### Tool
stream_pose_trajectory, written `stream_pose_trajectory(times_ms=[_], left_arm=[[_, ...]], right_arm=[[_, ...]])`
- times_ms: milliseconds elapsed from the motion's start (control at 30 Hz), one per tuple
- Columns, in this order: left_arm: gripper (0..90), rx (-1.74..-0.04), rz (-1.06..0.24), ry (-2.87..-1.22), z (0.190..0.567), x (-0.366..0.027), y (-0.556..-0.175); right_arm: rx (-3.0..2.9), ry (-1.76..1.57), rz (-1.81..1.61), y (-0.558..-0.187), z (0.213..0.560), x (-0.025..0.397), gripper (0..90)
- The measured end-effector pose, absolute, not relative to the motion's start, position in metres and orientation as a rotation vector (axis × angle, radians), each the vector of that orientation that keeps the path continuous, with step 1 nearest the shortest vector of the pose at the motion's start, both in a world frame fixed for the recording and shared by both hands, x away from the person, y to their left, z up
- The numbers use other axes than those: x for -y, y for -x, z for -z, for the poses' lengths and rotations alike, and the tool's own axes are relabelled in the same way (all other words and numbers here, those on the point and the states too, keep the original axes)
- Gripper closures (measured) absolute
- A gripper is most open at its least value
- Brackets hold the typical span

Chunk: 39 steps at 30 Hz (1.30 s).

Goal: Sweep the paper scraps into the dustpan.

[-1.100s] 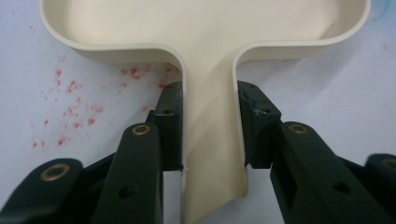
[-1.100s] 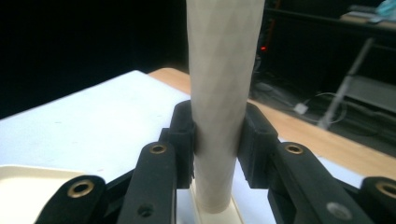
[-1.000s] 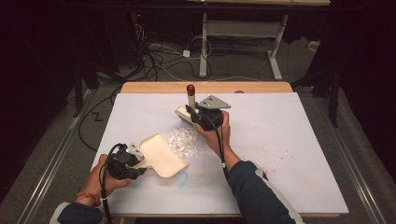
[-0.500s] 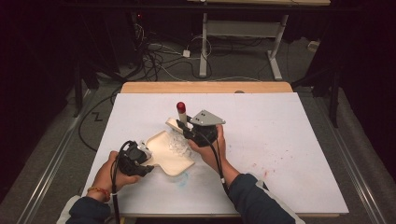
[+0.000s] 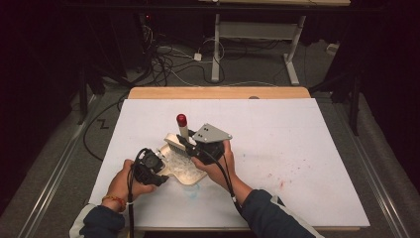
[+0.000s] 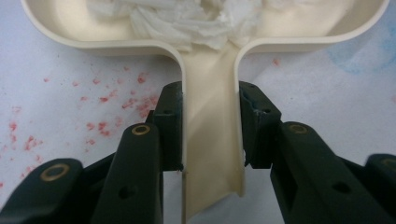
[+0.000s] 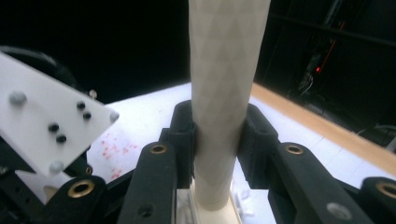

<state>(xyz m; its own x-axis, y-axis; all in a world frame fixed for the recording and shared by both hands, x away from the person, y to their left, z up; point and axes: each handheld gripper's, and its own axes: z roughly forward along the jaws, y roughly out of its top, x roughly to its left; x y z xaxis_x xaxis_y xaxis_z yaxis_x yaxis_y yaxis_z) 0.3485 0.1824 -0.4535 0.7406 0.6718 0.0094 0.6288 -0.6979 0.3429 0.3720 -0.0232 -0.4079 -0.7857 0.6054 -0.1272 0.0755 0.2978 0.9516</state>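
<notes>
A cream dustpan (image 5: pixel 187 173) lies flat on the white table cover, and my left gripper (image 5: pixel 157 167) is shut on its handle (image 6: pixel 210 140). White crumpled scraps (image 6: pixel 187 18) sit inside the pan, against its rim (image 6: pixel 93 44). My right gripper (image 5: pixel 192 147) is shut on the cream handle (image 7: pixel 224 93) of a brush (image 5: pixel 174 144) that stands upright with a red tip (image 5: pixel 182 119). The brush's bristles rest at the pan's far edge. In the high view the two grippers are close together, left of the table's middle.
Red specks (image 6: pixel 107 121) and a faint blue smudge (image 5: pixel 190 194) mark the white cover (image 5: pixel 297 148). A wooden table edge (image 5: pixel 218 92) runs along the far side. Cables (image 5: pixel 173 59) and desk legs (image 5: pixel 216 49) lie on the floor beyond it.
The left gripper slid the dustpan right toward the middle. The right gripper drew the brush toward the person, and the white scraps that lay on the table now lie in the pan.
</notes>
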Motion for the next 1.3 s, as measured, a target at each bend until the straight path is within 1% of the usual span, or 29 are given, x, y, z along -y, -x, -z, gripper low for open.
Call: stream_pose_trajectory(times_ms=[267,433,533,567,633,767,867,933,967,1167,1300], left_arm=[[63.3,-0.992,-0.206,-2.628,0.457,-0.184,-0.347],[63.3,-0.987,-0.207,-2.638,0.458,-0.184,-0.347],[63.2,-0.993,-0.202,-2.633,0.458,-0.184,-0.347],[63.3,-0.989,-0.199,-2.635,0.458,-0.185,-0.348],[63.3,-0.995,-0.191,-2.631,0.458,-0.185,-0.348],[63.3,-1.002,-0.170,-2.631,0.457,-0.186,-0.350],[63.3,-1.006,-0.155,-2.635,0.457,-0.189,-0.352],[63.3,-1.008,-0.150,-2.636,0.457,-0.193,-0.351],[63.3,-1.014,-0.137,-2.634,0.457,-0.196,-0.351],[63.3,-1.026,-0.126,-2.632,0.457,-0.206,-0.348],[63.2,-1.028,-0.139,-2.639,0.457,-0.205,-0.349]], right_arm=[[-2.023,-0.622,-1.561,-0.378,0.386,0.048,70.9],[-1.996,-0.643,-1.528,-0.374,0.372,0.081,70.9],[-2.000,-0.647,-1.501,-0.373,0.371,0.090,70.9],[-2.011,-0.680,-1.450,-0.376,0.374,0.100,70.9],[-1.999,-0.697,-1.413,-0.381,0.379,0.105,70.9],[-1.979,-0.715,-1.407,-0.393,0.383,0.105,70.9],[-1.963,-0.728,-1.383,-0.417,0.387,0.090,70.9],[-1.968,-0.740,-1.384,-0.420,0.388,0.087,70.9],[-1.968,-0.758,-1.380,-0.429,0.394,0.078,70.9],[-1.978,-0.768,-1.376,-0.436,0.405,0.062,70.9],[-1.990,-0.738,-1.376,-0.436,0.411,0.052,70.9]])
